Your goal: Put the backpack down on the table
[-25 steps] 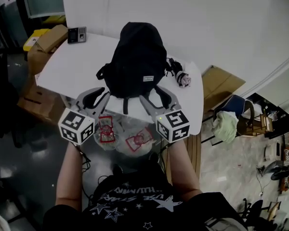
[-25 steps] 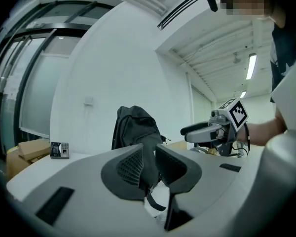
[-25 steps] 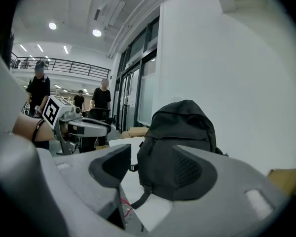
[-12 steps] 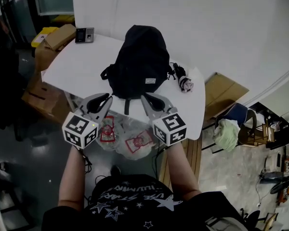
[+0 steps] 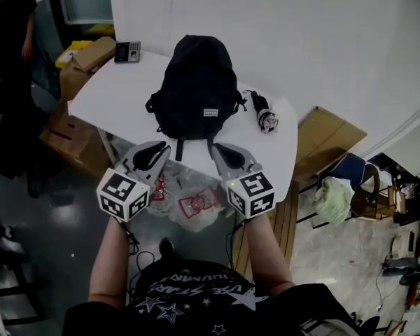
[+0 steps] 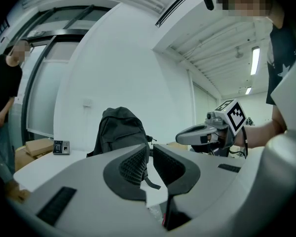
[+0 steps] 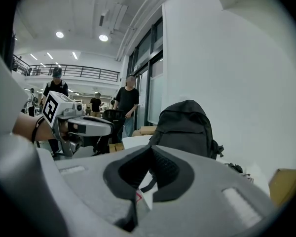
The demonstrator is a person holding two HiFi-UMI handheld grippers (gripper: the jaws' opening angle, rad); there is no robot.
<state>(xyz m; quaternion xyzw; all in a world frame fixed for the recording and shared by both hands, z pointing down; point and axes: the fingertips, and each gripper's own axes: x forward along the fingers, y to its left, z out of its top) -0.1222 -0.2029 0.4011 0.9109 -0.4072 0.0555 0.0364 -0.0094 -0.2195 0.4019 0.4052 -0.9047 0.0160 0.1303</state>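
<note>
The black backpack (image 5: 196, 82) stands upright on the white table (image 5: 112, 96), its straps hanging toward the near edge. It also shows straight ahead in the left gripper view (image 6: 121, 132) and the right gripper view (image 7: 187, 127). My left gripper (image 5: 162, 148) hovers just off the table's near edge, shut and empty (image 6: 150, 154). At the same edge, to the right, my right gripper (image 5: 217, 147) is also shut (image 7: 150, 154); its jaws have just been closing with nothing between them. Neither gripper touches the backpack.
A folded umbrella (image 5: 266, 114) lies right of the backpack, and a small black device (image 5: 128, 51) sits at the table's far left corner. Cardboard boxes (image 5: 91, 54) and a standing person (image 5: 10, 61) are at left. Plastic bags (image 5: 189, 201) lie under the table.
Both grippers have drawn back from the backpack's straps toward me. The right jaws went from wide open to shut, and the left jaws also closed. The backpack stayed upright on the table.
</note>
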